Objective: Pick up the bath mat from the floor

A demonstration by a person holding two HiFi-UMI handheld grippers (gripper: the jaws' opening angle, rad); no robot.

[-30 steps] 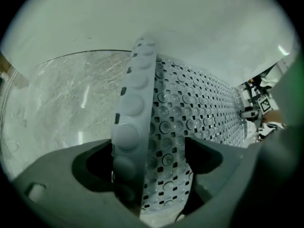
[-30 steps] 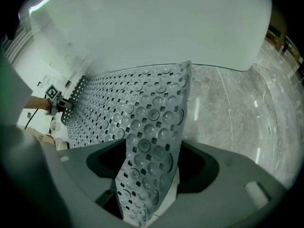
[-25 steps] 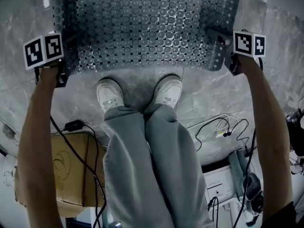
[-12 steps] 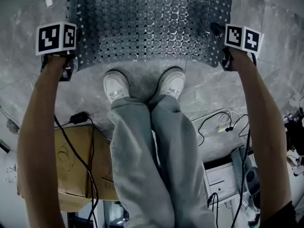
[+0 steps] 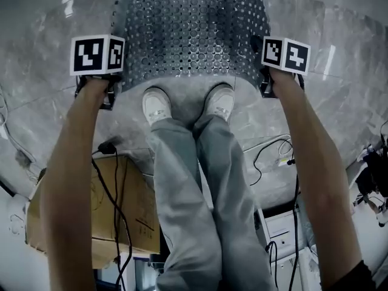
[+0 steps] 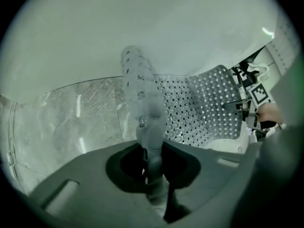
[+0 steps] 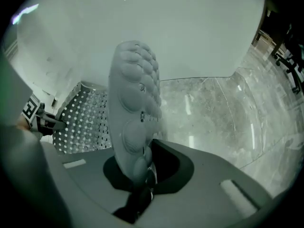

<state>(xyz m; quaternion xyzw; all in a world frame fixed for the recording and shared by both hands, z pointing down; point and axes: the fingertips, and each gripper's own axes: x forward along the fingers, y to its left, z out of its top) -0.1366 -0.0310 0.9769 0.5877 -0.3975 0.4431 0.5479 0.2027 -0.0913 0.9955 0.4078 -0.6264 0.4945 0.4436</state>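
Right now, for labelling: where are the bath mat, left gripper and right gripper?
bath mat [image 5: 191,29]: head view, its perforated middle.
left gripper [image 6: 151,144]: left gripper view, between jaws clamping the bath mat's edge.
right gripper [image 7: 140,167]: right gripper view, between jaws clamping the bath mat's edge.

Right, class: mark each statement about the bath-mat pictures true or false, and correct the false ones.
1. The left gripper has its jaws shut on the grey perforated rubber bath mat. True; they have just been closing, with the mat's edge between them.
2. The right gripper has its jaws apart and empty. False: they pinch the mat's other edge.
3. The person wears white shoes. True.
4. The brown cardboard box sits on the mat. False: it lies beside the person's legs, apart from the mat.
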